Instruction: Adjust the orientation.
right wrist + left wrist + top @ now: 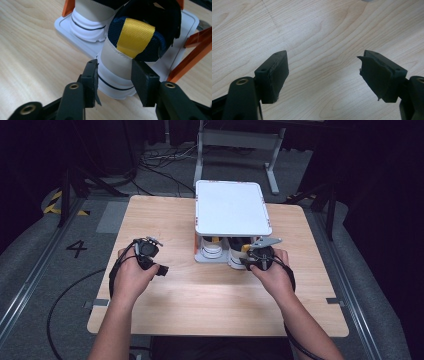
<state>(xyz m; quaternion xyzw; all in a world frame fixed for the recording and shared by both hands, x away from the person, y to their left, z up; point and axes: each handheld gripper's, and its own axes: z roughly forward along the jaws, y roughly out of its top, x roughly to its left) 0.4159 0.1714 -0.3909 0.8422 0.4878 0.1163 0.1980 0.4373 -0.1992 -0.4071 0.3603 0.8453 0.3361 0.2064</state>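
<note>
As seen from the high view, a white 2-tier rack [232, 207] stands on the wooden table [215, 295], and 2 shoes are stored under its top shelf. The right gripper [248, 258] is placed at the rack's near right corner, against the right shoe [236, 258]; the left gripper [145, 251] is held well left of the rack.

Left gripper view: jaws are spread wide over bare wood, nothing held.

Right gripper view: jaws are closed on that shoe's white heel, below the yellow pull tab [133, 36].
</note>
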